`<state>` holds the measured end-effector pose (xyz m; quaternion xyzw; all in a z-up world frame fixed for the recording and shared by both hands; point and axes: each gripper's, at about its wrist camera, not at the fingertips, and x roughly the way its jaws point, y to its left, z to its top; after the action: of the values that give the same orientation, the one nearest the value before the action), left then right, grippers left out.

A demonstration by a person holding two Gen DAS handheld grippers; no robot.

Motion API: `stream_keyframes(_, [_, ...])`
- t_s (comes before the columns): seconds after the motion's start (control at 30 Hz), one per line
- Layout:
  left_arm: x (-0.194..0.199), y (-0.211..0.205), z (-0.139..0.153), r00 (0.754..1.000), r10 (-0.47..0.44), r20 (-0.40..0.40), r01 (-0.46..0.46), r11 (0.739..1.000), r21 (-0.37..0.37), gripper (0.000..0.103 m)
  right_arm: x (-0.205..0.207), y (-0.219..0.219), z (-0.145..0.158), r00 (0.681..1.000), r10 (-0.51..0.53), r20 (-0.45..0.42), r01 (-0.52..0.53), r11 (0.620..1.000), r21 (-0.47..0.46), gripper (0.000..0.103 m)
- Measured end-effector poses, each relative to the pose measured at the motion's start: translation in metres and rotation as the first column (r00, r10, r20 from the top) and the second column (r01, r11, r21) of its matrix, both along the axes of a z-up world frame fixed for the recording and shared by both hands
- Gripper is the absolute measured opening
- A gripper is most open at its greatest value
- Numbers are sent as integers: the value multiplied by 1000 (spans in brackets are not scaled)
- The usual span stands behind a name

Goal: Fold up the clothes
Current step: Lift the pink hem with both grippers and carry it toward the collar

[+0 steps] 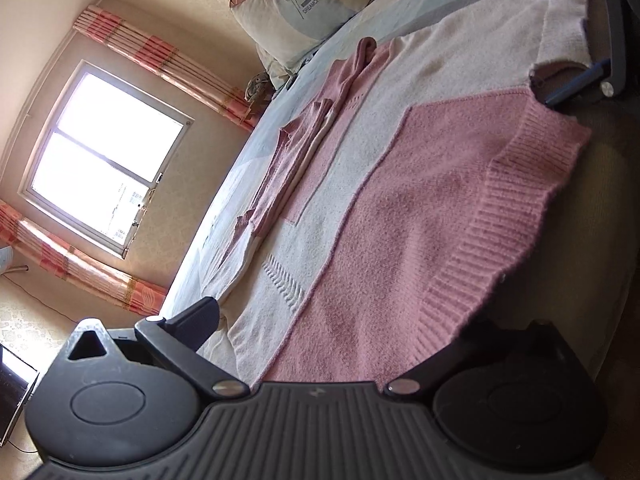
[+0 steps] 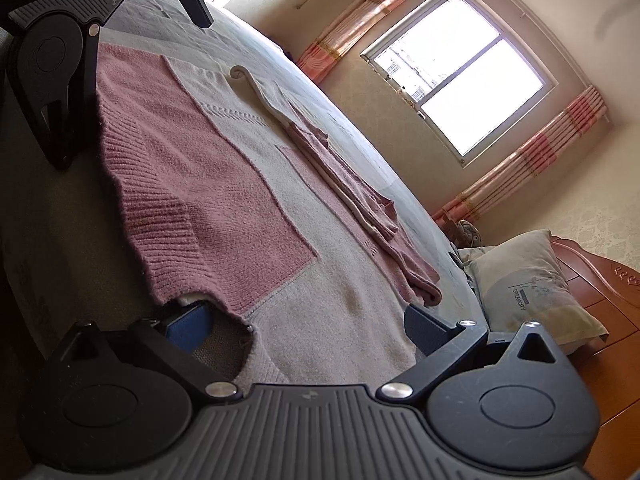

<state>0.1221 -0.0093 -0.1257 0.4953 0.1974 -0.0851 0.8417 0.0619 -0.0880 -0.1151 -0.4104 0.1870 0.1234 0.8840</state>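
Note:
A pink and cream knitted sweater (image 1: pixel 400 200) (image 2: pixel 208 184) lies flat on the bed, its sleeves (image 1: pixel 288 160) (image 2: pixel 352 184) folded across the body. My left gripper (image 1: pixel 340 332) is open and straddles the ribbed pink hem; one finger rests over the cream part and the other is hidden below the hem. My right gripper (image 2: pixel 308 328) is open at the other hem corner. Its blue-padded finger (image 2: pixel 188 328) sits under the fabric edge, the other above. Each gripper shows in the other's view: the right gripper (image 1: pixel 576 84) and the left gripper (image 2: pixel 132 80).
The bed (image 1: pixel 224 208) (image 2: pixel 360 120) carries a pillow (image 1: pixel 304 12) (image 2: pixel 532 284) against a wooden headboard (image 2: pixel 600 300). Beyond the bed's far side is a bright window (image 1: pixel 104 152) (image 2: pixel 464 68) with striped curtains. The dark mattress side (image 2: pixel 60 220) drops away below the hem.

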Motion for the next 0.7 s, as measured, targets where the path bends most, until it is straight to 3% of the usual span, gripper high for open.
stream_keyframes(0.27, [0,2,0,1000,-4,0,4,1000,-10,102,-3,-22,4,999,2,-46,-3,999,-35,103])
stream_keyframes(0.5, [1,4,0,1000,-5,2,5,1000,-15,102,-13,-36,6,995,62,-75,-74,985,-158,103])
stream_keyframes(0.7, [1,3,-1,1000,-7,4,7,1000,-11,102,-5,-49,5,997,36,-69,-50,978,-201,103])
